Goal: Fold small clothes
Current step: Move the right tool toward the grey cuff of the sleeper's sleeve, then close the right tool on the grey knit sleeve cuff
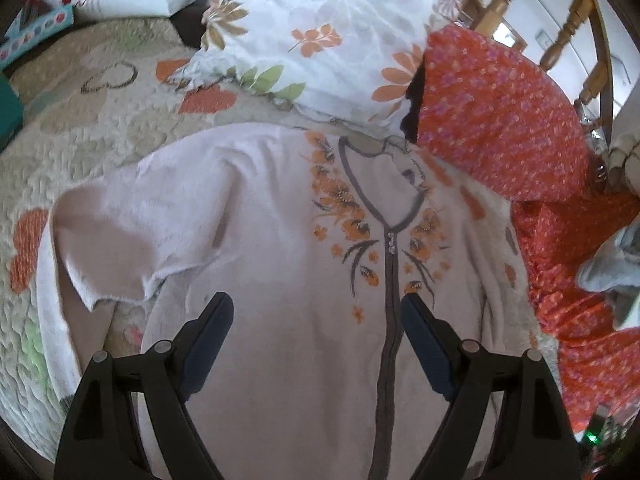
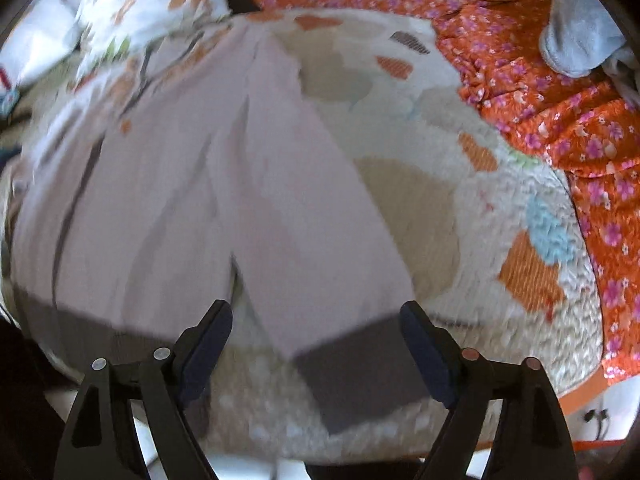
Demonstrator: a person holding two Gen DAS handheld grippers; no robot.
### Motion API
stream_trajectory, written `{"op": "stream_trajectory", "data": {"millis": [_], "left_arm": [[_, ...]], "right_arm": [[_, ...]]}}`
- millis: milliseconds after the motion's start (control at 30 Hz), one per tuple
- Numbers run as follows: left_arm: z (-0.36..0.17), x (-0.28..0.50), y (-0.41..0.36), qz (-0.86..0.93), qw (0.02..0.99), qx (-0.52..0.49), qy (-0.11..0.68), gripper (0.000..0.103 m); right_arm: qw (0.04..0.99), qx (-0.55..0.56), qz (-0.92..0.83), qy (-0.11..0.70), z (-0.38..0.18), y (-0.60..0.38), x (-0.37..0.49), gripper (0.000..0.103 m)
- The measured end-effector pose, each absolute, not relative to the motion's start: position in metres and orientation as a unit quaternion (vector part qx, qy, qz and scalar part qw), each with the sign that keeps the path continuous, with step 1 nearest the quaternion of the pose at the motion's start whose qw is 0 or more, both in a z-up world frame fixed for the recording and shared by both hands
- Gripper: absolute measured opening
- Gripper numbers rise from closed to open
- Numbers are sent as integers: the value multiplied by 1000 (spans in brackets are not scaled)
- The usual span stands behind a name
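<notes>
Lying mid-frame beneath spread left gripper (image 1: 317, 307): pink sleepsuit (image 1: 280, 280); its leg cuff (image 2: 352, 380) between spread right gripper (image 2: 316, 314) fingers.

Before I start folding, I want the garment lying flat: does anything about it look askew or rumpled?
Yes. On the pale pink zip-up garment, one short sleeve is flipped up and curled at its hem rather than flat on the quilt. Both grippers, left and right, are open above it.
</notes>
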State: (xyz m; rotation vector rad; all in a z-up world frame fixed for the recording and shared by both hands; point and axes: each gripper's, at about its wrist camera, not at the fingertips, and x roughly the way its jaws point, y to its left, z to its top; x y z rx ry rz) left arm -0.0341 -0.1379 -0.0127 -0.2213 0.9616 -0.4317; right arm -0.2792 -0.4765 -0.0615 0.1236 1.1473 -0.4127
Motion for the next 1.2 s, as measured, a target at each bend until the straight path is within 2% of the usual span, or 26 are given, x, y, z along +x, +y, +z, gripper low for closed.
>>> {"op": "stream_trajectory", "data": {"millis": [200,233,267,300,333,367,433,533,733,833,933,1033,1100,1200], "left_arm": [[-12,-38,-131,-206,859,-112,456,85],[-11,-38,-130,-206,859,-113,455,85],[-9,-38,-129,-206,858,-117,456,85],[-9,-38,-128,-204,858,-118,456,85],[-9,-37,-128,-203,858,-118,456,85],[-10,-37,-127,-202,858,-118,457,85],[-9,-35,-127,-201,858,-119,458,85],[-8,-33,-127,-200,858,-121,457,85],[-7,-29,-127,-195,857,-121,461,85],[-11,-27,-125,-190,856,-121,466,85],[-13,-24,-124,-187,854,-121,471,85],[-13,-23,-127,-189,852,-119,473,85],[-14,-24,-130,-193,852,-116,473,85],[-16,-25,-137,-199,848,-111,479,85]], "right_arm": [[783,65,-310,535,-77,-511,-292,87],[783,81,-302,537,-85,-517,-291,78],[785,107,-285,540,-93,-521,-291,62],[789,126,-272,537,-95,-522,-291,57],[795,128,-270,528,-90,-520,-290,23],[804,142,-246,522,-85,-519,-289,7],[812,164,-232,509,-75,-525,-289,6],[816,138,-284,484,-50,-557,-284,6],[767,107,-440,456,-4,-654,-282,7],[728,152,-482,463,-4,-706,-281,31],[709,180,-521,440,-3,-721,-300,34],[725,215,-504,417,1,-712,-322,41],[736,241,-481,411,-5,-698,-335,42],[754,313,-428,386,-24,-689,-349,53]]}}
